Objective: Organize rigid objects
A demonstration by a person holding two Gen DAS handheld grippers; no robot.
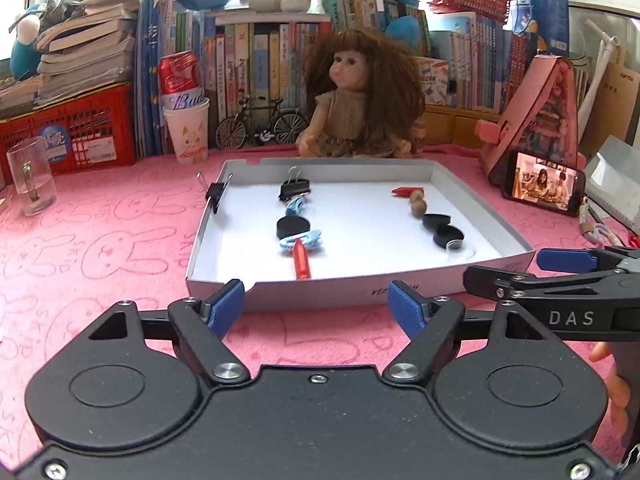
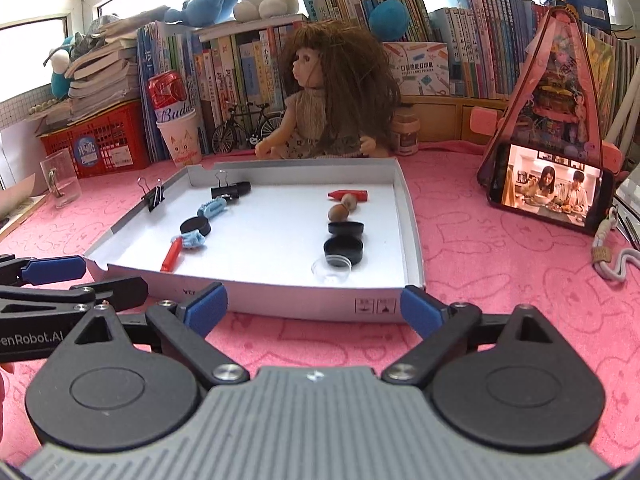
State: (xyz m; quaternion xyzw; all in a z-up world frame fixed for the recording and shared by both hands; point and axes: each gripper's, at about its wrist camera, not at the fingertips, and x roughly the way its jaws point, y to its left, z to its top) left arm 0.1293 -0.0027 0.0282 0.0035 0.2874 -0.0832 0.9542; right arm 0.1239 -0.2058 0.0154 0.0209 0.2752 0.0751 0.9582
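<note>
Both the left gripper point(image 1: 316, 306) and right gripper point(image 2: 314, 306) hover empty with jaws spread before the tray point(image 1: 420, 290), whose contents lie sorted in two rows.

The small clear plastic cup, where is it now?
In the right wrist view, the clear cup sits inside the white tray, near its front right corner, touching the nearest black cap.

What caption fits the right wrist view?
Open right gripper faces shallow white cardboard tray holding two rows of small objects.

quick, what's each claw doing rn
left claw: open, holding nothing
right claw: open, holding nothing
</note>
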